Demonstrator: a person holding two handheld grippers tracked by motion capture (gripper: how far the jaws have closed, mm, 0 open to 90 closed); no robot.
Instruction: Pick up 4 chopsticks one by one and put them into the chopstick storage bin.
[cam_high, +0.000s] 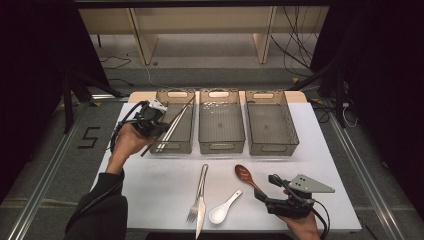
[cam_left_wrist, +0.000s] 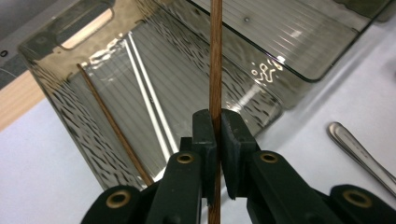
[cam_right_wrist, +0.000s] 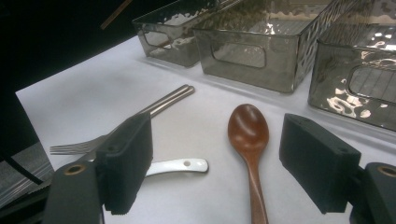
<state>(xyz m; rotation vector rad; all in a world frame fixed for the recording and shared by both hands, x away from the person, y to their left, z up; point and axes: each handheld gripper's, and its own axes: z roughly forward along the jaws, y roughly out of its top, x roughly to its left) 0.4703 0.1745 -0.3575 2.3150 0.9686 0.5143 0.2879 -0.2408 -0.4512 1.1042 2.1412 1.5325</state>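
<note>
Only writing in sight – a black "5" (cam_high: 88, 137) taped on the floor left of the table (cam_high: 150, 185). Left gripper (cam_high: 159, 128) pinches a chopstick (cam_left_wrist: 215, 70) tight between its jaws, over the near end of the left bin (cam_high: 186, 146). In the left gripper view the stick runs straight up from the jaws – long axis along the bin's length, far end toward the bin's far wall. A second chopstick (cam_left_wrist: 112, 126) lies slanted inside that bin, against its side wall. Middle bin (cam_high: 221, 145) and right bin (cam_high: 272, 147) stand just beside it, in a row. Right gripper (cam_high: 267, 187) rests low at the near right, jaws wide, nothing clamped – a wooden spoon (cam_right_wrist: 249, 135) lies between them on the table. Fork (cam_high: 194, 212), knife (cam_high: 201, 200) and white spoon (cam_high: 222, 209) lie near the front edge.
</note>
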